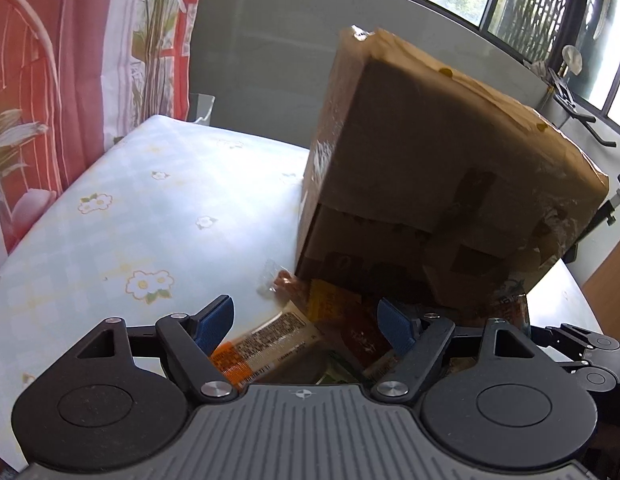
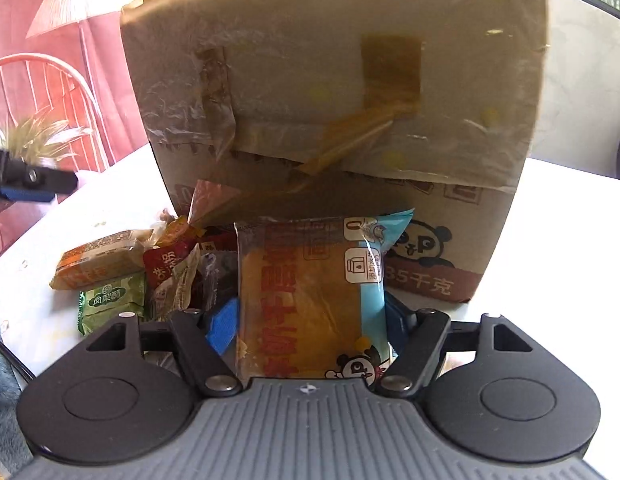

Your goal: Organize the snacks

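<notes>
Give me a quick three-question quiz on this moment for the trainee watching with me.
1. True or false: the cardboard box stands behind the snack pile.
2. What sits between the right gripper jaws? A) green pastry pack B) orange-and-blue snack packet C) nothing
3. Are the left gripper jaws wide apart or shut?

Key: 1 true. 2 B, the orange-and-blue snack packet; the green pastry pack lies left of it on the table. 3 wide apart, above packets, gripping none.
</notes>
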### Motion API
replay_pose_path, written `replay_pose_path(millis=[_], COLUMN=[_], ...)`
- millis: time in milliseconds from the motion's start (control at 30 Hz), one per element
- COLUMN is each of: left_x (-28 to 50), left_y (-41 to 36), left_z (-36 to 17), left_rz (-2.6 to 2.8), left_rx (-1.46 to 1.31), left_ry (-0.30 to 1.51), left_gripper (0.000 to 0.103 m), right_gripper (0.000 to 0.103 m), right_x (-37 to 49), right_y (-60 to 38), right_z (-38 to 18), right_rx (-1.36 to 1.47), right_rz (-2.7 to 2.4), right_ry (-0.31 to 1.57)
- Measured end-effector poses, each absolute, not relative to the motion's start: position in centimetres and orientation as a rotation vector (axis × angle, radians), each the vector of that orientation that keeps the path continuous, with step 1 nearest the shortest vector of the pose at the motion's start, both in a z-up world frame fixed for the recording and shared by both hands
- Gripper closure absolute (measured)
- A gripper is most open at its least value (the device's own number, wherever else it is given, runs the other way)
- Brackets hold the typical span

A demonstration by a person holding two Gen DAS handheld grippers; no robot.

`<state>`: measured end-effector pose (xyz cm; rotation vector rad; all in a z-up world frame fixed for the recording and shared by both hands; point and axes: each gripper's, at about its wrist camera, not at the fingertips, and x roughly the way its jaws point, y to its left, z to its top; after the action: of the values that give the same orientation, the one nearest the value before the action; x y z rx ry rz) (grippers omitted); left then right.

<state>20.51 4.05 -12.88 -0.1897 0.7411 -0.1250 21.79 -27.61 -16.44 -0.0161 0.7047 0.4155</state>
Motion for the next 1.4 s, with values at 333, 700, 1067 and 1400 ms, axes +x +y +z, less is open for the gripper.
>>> replay_pose_path(millis=[333,700,1067,1400], left_x=[20.4,21.2,25.8,30.9], left_y=[1.7,2.6,3.7,5.2], left_z=[-14.5,-14.9,-15.1,-17.6], left_rz=[-0.211,-0.163,-0.123,-0.022], left_rx=[-0.130,-0.180,-0.149,-0.154], left_ry=[0.772,0.793,0.779,0.855], left_gripper=[0.035,0.050,0.056,0.059], right_gripper=[0.031,0.031,0.031,0.031], right_x=[20.6,20.5,20.4,20.7], right_y=[-29.4,-29.5,-29.4,-29.4], right_z=[-16.3,-16.5,-16.4,-16.5], right_rx=[0.047,0.048,0.045,0.052], right_rz=[0.380,0.389,0.388,0.385], right_ry=[0.699,0.688,0.692,0.701])
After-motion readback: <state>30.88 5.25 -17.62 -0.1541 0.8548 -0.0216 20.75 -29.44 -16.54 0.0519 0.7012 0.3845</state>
